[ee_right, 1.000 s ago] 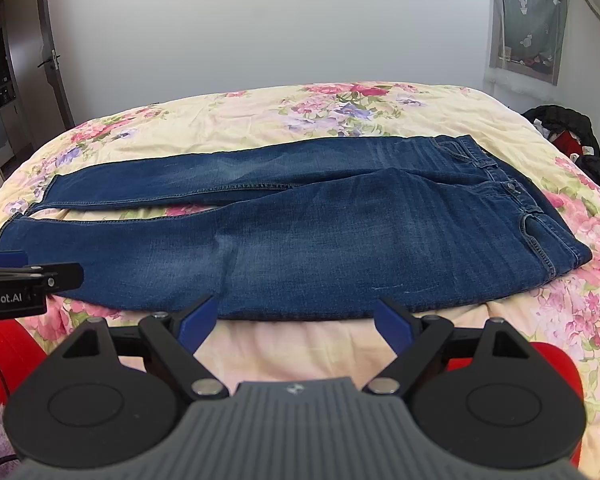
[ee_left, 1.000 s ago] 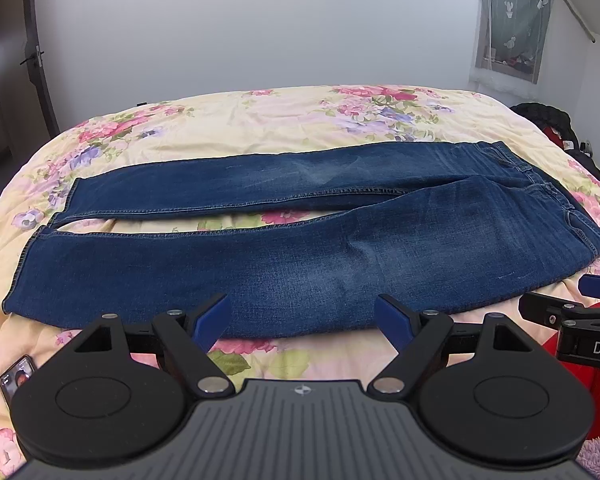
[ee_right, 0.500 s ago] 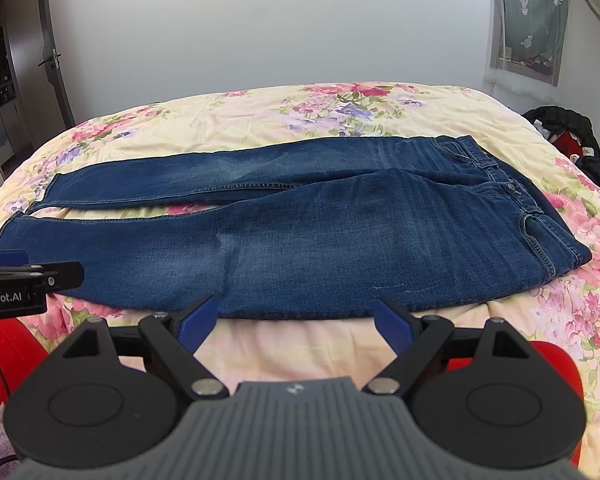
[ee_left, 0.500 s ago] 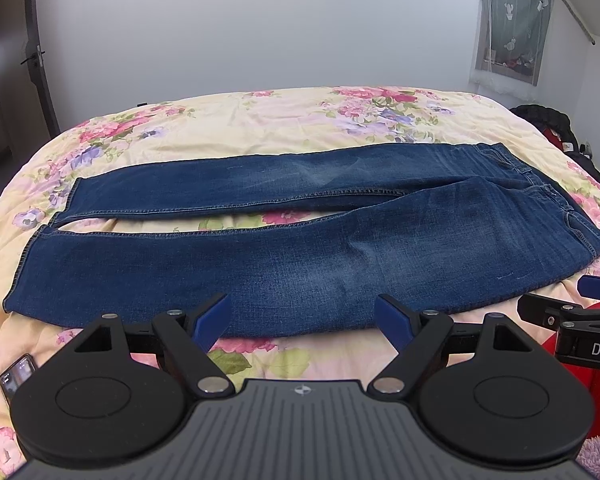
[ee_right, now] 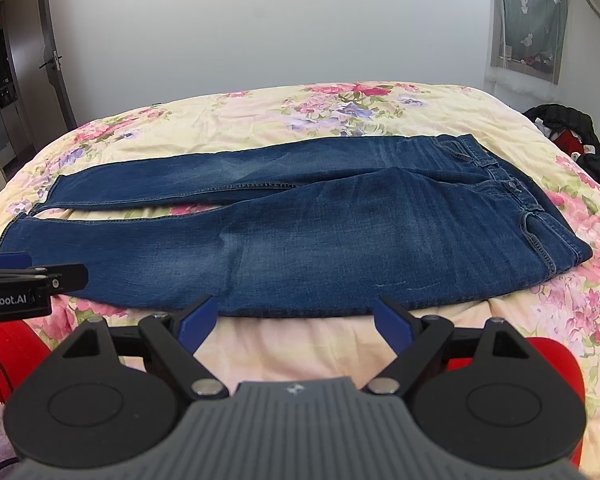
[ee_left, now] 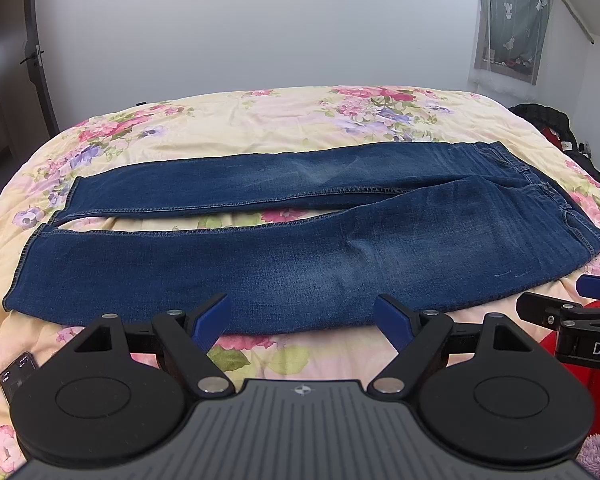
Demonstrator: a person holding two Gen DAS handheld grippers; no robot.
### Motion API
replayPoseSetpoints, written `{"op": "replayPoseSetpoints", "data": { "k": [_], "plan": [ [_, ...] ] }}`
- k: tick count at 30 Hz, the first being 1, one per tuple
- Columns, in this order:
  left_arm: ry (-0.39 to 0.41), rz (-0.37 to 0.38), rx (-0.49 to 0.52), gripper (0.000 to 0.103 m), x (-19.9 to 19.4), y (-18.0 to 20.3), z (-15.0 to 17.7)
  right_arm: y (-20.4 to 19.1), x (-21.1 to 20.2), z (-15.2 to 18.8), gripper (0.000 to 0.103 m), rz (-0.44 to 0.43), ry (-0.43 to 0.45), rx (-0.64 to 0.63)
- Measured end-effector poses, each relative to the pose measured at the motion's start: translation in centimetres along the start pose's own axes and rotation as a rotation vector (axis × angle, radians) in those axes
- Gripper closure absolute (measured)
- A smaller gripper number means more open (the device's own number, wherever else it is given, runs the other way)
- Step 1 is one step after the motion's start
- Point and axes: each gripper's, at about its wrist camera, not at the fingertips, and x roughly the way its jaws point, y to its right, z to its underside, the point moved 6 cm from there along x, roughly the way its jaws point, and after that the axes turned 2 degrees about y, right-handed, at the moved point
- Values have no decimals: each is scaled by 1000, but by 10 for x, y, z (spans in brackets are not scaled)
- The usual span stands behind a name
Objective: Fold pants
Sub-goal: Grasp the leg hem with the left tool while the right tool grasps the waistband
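Observation:
Blue jeans (ee_left: pixel 300 256) lie flat across the floral bed, waistband to the right, hems to the left, the two legs slightly apart. They also show in the right wrist view (ee_right: pixel 340 240). My left gripper (ee_left: pixel 302 320) is open and empty, hovering just short of the near leg's edge. My right gripper (ee_right: pixel 296 318) is open and empty, just short of the thigh's near edge. Each gripper's side shows in the other's view: the right one (ee_left: pixel 580 320) and the left one (ee_right: pixel 24 284).
The bed (ee_left: pixel 260 120) has a cream floral cover. A phone (ee_left: pixel 16 372) lies on it at the near left. Dark clothes (ee_right: pixel 568 128) are piled at the right beside the bed. A door (ee_right: pixel 32 72) stands at the left and a curtained window (ee_right: pixel 532 24) at the right.

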Motion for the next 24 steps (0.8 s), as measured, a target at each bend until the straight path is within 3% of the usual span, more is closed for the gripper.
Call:
{"op": "replayPoseSetpoints", "data": {
  "k": [13, 21, 24],
  "plan": [
    [7, -25, 39, 8, 2, -5, -3, 13, 0, 2, 21, -25, 48, -6],
    [0, -26, 74, 19, 23, -44, -17, 76, 31, -12, 21, 42, 12, -50],
    [-21, -3, 119, 26, 35, -63, -22, 114, 44, -25, 22, 124, -25, -29]
  ]
}}
